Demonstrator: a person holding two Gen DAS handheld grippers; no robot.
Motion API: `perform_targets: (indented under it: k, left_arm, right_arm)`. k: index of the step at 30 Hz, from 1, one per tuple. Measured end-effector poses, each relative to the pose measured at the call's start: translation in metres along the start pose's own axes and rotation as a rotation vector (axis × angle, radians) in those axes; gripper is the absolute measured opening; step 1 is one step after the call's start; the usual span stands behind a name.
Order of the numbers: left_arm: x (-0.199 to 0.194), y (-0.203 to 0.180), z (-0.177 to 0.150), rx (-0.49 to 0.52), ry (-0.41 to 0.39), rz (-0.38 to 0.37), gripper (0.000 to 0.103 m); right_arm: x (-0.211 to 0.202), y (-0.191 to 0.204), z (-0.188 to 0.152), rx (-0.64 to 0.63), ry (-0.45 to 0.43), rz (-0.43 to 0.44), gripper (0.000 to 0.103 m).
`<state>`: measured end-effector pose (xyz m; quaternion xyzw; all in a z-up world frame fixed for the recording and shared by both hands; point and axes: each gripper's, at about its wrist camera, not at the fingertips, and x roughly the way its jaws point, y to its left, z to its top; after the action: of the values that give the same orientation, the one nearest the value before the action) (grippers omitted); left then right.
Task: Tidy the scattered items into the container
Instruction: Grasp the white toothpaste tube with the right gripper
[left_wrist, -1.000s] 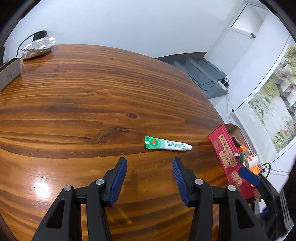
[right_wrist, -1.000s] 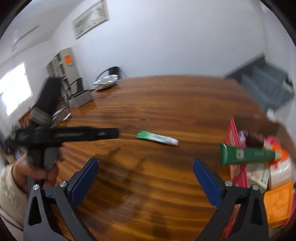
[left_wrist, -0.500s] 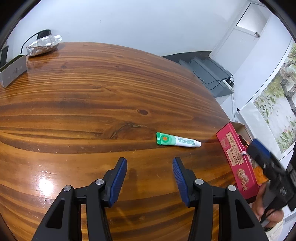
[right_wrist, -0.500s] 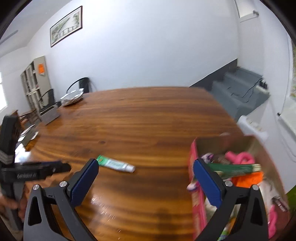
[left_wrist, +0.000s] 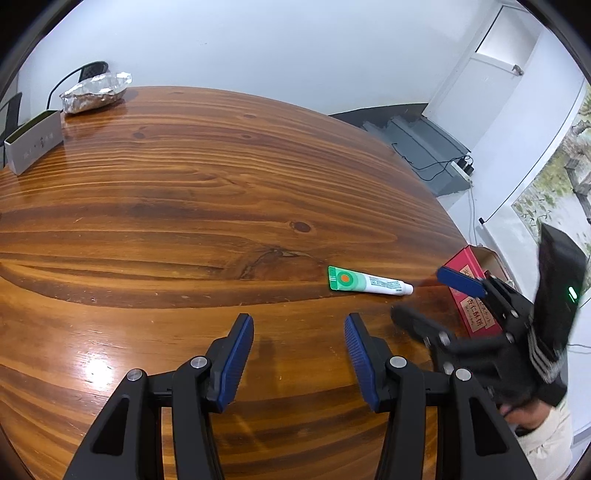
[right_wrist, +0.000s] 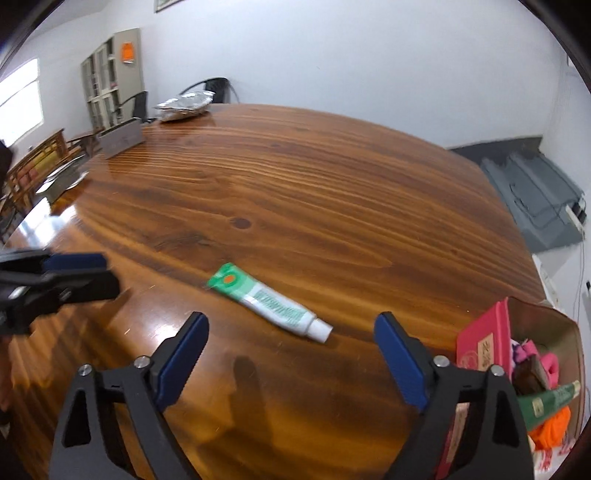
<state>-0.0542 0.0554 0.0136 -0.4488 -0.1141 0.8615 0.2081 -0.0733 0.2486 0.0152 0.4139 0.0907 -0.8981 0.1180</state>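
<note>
Tube (right_wrist: 269, 304) was seen lying flat on the table (right_wrist: 332, 177), green crimped end away from the box (right_wrist: 484, 347) and white cap toward it. It appeared to be the one loose item left on the near part of the table. The box stood at the table's right edge and already held several things, a green carton (right_wrist: 550, 400) and pink and orange items among them, so most of the tidying was judged done.

The right gripper (right_wrist: 290, 360) was held wide open and empty, low over the wood, with the tube just beyond its fingertips and between their lines. The left gripper (left_wrist: 299, 354) was also open and empty, with the tube ahead and slightly to its right, near but not touching. One grasp and one drop into the box were judged to be left.
</note>
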Motion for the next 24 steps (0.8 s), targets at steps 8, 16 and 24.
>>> perform_targets:
  k: [8, 16, 24]
  left_arm:
    - [0.0, 0.001, -0.001, 0.005, 0.009, 0.0, 0.053]
    - [-0.008, 0.004, 0.0, -0.009, -0.016, 0.003, 0.066]
    - [-0.008, 0.005, 0.0, -0.006, -0.014, 0.002, 0.066]
  right_arm:
    - [0.025, 0.002, 0.0, 0.036, 0.081, 0.036, 0.071]
    - [0.005, 0.026, -0.017, -0.074, 0.094, 0.121, 0.071]
    - [0.013, 0.012, -0.006, 0.03, 0.09, 0.042, 0.033]
